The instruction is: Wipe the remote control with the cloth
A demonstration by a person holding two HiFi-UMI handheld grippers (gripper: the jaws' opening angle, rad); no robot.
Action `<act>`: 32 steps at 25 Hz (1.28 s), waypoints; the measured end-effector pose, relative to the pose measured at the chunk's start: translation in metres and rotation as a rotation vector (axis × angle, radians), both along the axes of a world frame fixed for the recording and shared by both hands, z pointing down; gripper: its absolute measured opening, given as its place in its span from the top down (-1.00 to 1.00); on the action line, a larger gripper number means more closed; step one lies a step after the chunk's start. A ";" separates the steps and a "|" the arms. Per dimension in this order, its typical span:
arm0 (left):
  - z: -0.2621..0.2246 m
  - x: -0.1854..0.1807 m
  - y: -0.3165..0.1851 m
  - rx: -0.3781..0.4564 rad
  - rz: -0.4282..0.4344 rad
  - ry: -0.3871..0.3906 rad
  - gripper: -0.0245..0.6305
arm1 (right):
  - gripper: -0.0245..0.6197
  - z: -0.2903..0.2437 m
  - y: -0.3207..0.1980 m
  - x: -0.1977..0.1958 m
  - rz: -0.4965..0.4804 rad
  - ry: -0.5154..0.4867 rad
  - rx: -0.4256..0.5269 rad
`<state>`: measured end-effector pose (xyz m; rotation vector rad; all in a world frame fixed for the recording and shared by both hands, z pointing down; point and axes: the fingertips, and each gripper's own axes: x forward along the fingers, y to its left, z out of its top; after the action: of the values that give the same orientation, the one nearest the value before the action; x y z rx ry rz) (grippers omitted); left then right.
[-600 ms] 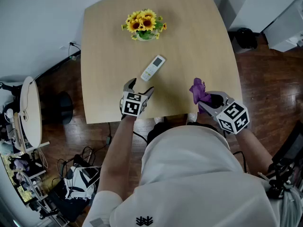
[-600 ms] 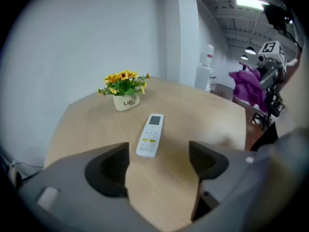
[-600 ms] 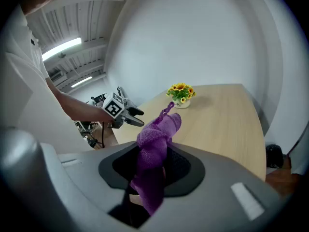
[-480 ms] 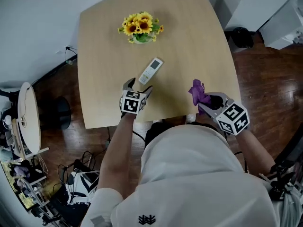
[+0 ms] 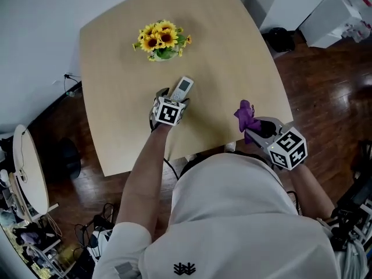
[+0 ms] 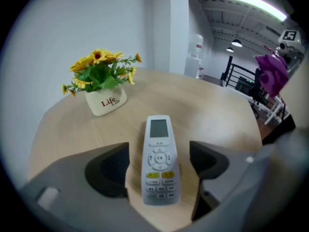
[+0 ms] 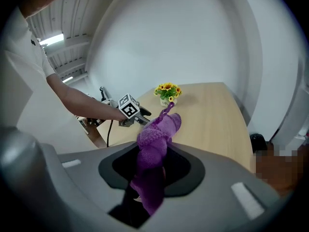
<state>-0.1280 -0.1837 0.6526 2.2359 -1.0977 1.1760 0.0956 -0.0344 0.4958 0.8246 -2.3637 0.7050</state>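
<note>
left gripper [image 5: 172, 97] straddles the remote control [image 6: 159, 161] on a pale wooden table [image 5: 232, 68], jaws wide apart and holding nothing. the remote lies flat, face up, between them. its button end sits near, deep in the gap, and its screen end pokes out past the tips toward the far side. a strip of bare table shows on each side of the remote, so neither jaw appears to touch it.

right gripper [image 5: 257, 128] waits at the near right edge of the table, well apart from the remote. its jaws are clamped on a purple knitted cloth [image 7: 157, 132], and a bunched tuft of it stands out beyond the tips.

the step in hand looks to be pinning the remote before any wiping starts. to do it well, the left jaws should close evenly on the long sides of the casing, centred so the remote does not swivel. the grip should be light enough not to press the buttons or squirt the smooth plastic forward. gripping low on the button end would leave the screen and most of the face free for the cloth. the right gripper then has to cross to the left and far, bringing the loose tuft rather than the hard jaw tips onto the face.

a small pot of sunflowers [image 6: 104, 100] stands farther off and to the left, clear of the work.
</note>
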 end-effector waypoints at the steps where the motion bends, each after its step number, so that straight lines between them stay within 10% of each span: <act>1: 0.005 0.002 -0.003 -0.009 0.007 -0.007 -0.30 | 0.53 0.000 0.002 -0.002 0.008 0.002 -0.005; 8: 0.017 0.008 0.000 -0.082 -0.015 0.024 -0.23 | 0.53 -0.003 0.010 -0.007 0.065 0.019 -0.018; 10: 0.015 0.009 0.004 -0.090 0.007 0.030 0.08 | 0.53 -0.001 0.012 -0.007 0.079 0.022 -0.031; 21: -0.028 0.015 0.018 -0.104 -0.062 0.206 0.08 | 0.53 -0.004 -0.007 -0.023 0.047 0.008 0.000; 32: -0.110 0.058 0.074 0.135 0.258 0.077 0.08 | 0.53 -0.050 -0.049 -0.108 -0.155 -0.055 0.156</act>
<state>-0.0697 -0.1101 0.5428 2.5663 -0.9027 1.1312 -0.0123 -0.0832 0.4458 0.6830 -2.5252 0.4903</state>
